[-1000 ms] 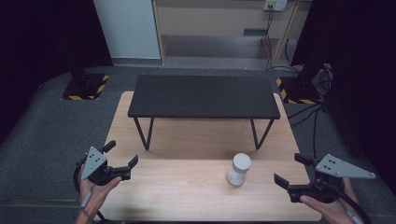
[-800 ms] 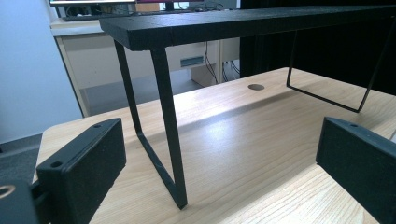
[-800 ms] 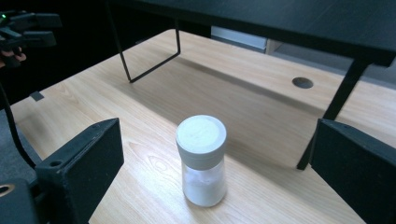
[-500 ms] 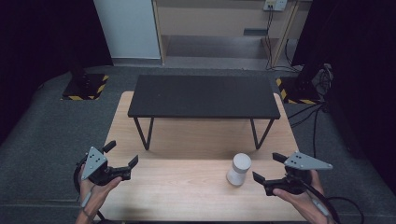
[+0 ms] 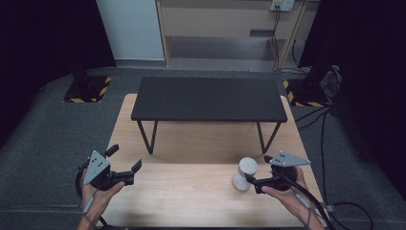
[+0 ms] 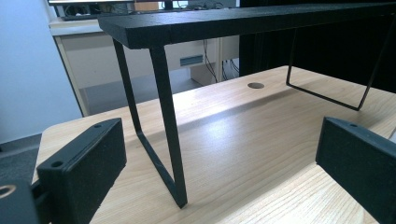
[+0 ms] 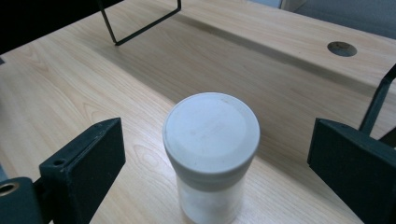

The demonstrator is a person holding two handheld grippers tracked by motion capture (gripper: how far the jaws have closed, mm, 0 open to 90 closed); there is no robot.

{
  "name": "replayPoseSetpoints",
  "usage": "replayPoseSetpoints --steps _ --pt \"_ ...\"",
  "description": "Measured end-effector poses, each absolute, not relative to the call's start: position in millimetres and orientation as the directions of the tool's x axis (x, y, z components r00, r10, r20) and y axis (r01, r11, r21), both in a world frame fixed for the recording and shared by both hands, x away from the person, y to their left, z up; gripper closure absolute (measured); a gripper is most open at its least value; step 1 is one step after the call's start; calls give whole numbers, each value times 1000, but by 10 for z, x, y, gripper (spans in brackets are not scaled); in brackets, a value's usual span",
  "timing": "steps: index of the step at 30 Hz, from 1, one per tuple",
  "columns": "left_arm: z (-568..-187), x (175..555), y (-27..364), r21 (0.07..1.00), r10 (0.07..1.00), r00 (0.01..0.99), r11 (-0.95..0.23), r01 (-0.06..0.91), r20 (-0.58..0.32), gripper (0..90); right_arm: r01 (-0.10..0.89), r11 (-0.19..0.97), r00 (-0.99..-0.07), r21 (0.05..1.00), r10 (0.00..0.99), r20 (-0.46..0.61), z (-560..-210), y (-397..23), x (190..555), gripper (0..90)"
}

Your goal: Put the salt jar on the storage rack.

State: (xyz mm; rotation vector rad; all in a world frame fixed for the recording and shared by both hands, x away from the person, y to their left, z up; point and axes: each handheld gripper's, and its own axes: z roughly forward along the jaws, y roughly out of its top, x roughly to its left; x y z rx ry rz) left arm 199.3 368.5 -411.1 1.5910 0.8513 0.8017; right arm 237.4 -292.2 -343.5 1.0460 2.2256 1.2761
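A light wooden table (image 5: 191, 191) sits on a grey floor, and a low black bench (image 5: 209, 99) stands on it, ahead of both my claws. My right claw (image 7: 215, 158) is wide open — the white jar (image 7: 211, 154) stands upright right between its two black jaws, with a gap on each side. The jar's lid is on. My left claw (image 6: 219, 163) is wide open too, with nothing in it — it sits low over the wood, and a thin black bench leg (image 6: 166, 121) stands just in front.

Lab: black curtains (image 5: 43, 43), hazard-striped stand bases (image 5: 86, 90)
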Motion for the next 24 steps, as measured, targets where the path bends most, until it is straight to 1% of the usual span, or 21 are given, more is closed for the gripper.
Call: replayPoseSetpoints --steps 3,6,7,9,10,11,12,14,24 --pt "-4111 1990 3688 985 857 511 -135 110 61 5 434 313 -658 845 750 60 -3496 -2871 2454 54" --pt "-4113 1989 3692 985 858 511 -134 110 60 5 438 318 -668 841 741 67 -3568 -2826 2523 105" --pt "-4113 1988 3692 985 858 510 -134 109 61 5 437 321 -672 840 737 68 -3591 -2810 2540 138" --pt "-4114 1988 3693 985 858 511 -135 109 61 5 434 337 -680 835 731 59 -3623 -2773 2571 171" --pt "-4113 1989 3693 985 857 511 -136 109 62 5 426 373 -685 824 728 24 -3633 -2716 2592 221" --pt "-4113 1989 3693 985 857 511 -136 109 62 5 426 373 -685 824 728 24 -3633 -2716 2592 221" --pt "-4113 1990 3694 985 857 512 -136 109 61 5 417 388 -686 822 728 4 -3639 -2690 2588 270" --pt "-4114 1991 3695 985 857 511 -136 110 61 5 397 405 -678 824 734 -34 -3639 -2654 2559 326" --pt "-4115 1993 3696 985 857 511 -137 109 62 5 408 396 -669 822 743 -26 -3620 -2651 2556 334"
